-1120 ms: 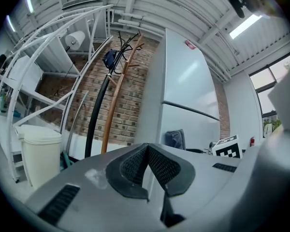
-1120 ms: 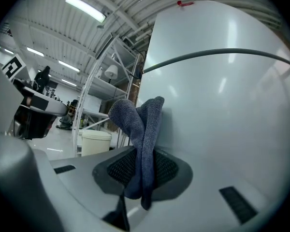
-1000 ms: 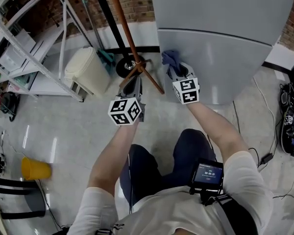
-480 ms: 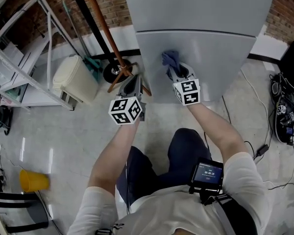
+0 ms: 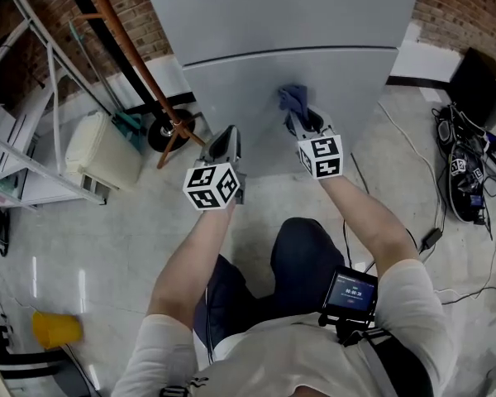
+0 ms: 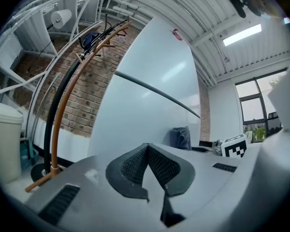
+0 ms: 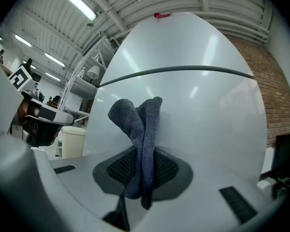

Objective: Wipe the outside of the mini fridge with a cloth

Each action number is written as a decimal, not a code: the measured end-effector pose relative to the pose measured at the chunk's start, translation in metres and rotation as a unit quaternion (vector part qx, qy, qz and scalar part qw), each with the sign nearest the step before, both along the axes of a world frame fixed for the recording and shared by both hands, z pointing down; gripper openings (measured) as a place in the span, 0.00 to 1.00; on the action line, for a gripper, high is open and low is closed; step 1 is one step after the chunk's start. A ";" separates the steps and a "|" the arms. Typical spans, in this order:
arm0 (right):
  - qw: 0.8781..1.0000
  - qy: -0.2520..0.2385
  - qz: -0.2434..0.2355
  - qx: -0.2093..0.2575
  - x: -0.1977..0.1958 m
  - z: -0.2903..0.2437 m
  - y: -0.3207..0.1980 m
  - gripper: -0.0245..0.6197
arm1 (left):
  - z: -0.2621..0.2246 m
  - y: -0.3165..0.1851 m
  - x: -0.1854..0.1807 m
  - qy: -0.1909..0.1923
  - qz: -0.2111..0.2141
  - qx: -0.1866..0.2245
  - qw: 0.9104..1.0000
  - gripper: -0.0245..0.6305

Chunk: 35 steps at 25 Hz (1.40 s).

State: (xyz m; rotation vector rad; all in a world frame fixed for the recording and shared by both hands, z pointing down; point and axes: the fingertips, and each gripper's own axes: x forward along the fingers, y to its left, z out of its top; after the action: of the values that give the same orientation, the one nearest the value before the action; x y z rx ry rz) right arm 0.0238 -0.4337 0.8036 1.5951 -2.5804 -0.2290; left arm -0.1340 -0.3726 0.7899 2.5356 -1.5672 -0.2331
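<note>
The grey mini fridge (image 5: 289,48) stands straight ahead, with a dark seam between its two doors; it also fills the right gripper view (image 7: 193,110) and shows in the left gripper view (image 6: 150,105). My right gripper (image 5: 302,121) is shut on a blue-grey cloth (image 5: 293,99), whose bunched end (image 7: 137,124) is held close to or against the lower door. My left gripper (image 5: 223,145) hovers just left of the fridge's lower corner, jaws shut with nothing between them (image 6: 146,166). The cloth (image 6: 181,138) is visible off to its right.
A wooden coat stand (image 5: 140,73) with a wheel at its base rises at the left. A cream bin (image 5: 99,151) and a white metal rack (image 5: 25,139) stand further left. Cables and black gear (image 5: 467,180) lie on the floor at the right. A yellow tub (image 5: 54,327) sits at lower left.
The head view has swung left, so the fridge now sits more central and the rack has slid out. Both grippers keep nearly the same pose, with the cloth staying by the lower door.
</note>
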 end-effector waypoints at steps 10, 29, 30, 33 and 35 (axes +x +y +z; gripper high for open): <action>0.998 -0.011 0.065 0.000 0.101 0.005 -0.012 0.15 | 0.009 -0.014 0.060 -0.002 0.036 -0.004 0.999 0.04; 0.987 -0.042 0.153 -0.029 0.226 0.021 -0.025 0.15 | 0.019 -0.026 0.146 -0.005 0.081 -0.012 0.997 0.04; 0.987 -0.042 0.150 -0.029 0.223 0.022 -0.024 0.15 | 0.019 -0.026 0.144 -0.005 0.079 -0.012 0.997 0.04; 0.990 -0.039 0.131 -0.026 0.202 0.022 -0.015 0.15 | 0.020 -0.026 0.132 -0.005 0.070 -0.011 0.998 0.04; 0.993 -0.040 0.109 -0.022 0.178 0.022 -0.009 0.15 | 0.022 -0.026 0.117 -0.003 0.057 -0.013 0.998 0.04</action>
State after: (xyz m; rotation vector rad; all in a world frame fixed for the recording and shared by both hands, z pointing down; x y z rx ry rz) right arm 0.2019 -0.4432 0.8258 1.8886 -2.4211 -0.0917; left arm -0.0166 -0.3982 0.8115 2.5969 -1.4108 -0.1907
